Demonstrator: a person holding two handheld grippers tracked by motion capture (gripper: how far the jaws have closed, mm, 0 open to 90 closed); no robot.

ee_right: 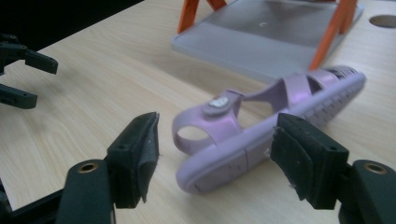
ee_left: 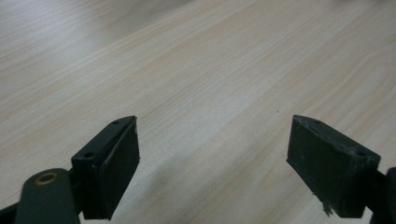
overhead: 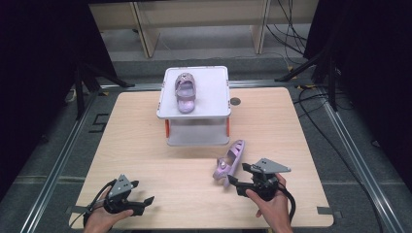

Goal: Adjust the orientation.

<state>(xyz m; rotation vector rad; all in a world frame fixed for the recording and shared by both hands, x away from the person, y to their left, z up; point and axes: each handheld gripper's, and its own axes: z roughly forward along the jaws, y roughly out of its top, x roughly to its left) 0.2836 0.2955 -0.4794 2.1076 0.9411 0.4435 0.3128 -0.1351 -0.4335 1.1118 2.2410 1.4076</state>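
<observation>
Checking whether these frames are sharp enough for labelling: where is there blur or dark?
High view: sharp on the table, black at both sides. Left gripper view: far wood soft, jaws crisp. Right gripper view: the purple sandal and its strap slightly blurred, with the right hand-held gripper open around its heel.

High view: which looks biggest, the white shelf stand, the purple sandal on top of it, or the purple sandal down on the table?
1. white shelf stand, clearly the biggest.
2. and 3. sandal on top and sandal on the table: they look about alike; the lower one lies nearer the camera, so no ranking.
</observation>
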